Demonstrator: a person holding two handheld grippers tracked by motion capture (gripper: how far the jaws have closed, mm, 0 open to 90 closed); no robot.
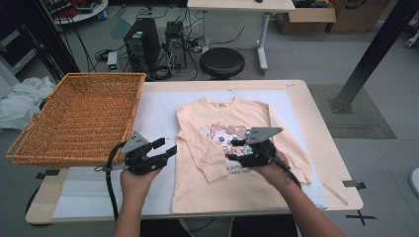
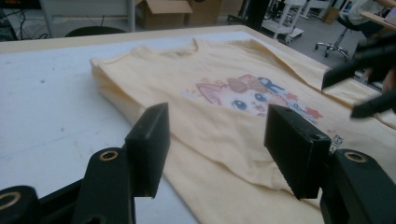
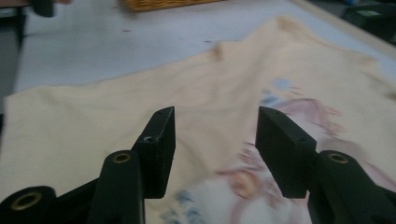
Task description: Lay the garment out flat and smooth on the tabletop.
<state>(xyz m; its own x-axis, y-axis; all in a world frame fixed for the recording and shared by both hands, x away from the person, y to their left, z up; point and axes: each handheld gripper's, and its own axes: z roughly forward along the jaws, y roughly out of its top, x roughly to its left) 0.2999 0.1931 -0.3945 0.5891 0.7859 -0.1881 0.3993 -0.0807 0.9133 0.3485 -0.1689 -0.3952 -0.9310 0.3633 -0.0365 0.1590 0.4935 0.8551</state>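
The work in hand looks like folding the peach sweatshirt that lies face up on the white mat of the desk; its sleeve on the side toward the left hand-held gripper is already folded in over the body, while the other sleeve lies stretched out down the far edge, so I judge the fold to be between grasps, with that second sleeve the likely next thing to take. The left hand-held gripper has its jaws apart with nothing between them; it hovers just off the folded edge of the sweatshirt, which lies ahead of and beyond its jaws in the left gripper view. The right hand-held gripper also stands with jaws apart and empty, held above the middle of the garment near the cat print; in the right gripper view the cloth spreads beneath and ahead of its jaws, apparently without touching them. The next move would call for this gripper to swing out to the unfolded sleeve beside it, come down on a single layer near the cuff, close on it and carry it across the chest without dragging the body. The wicker basket sits well beyond the left hand-held gripper, on the side away from the sweatshirt.
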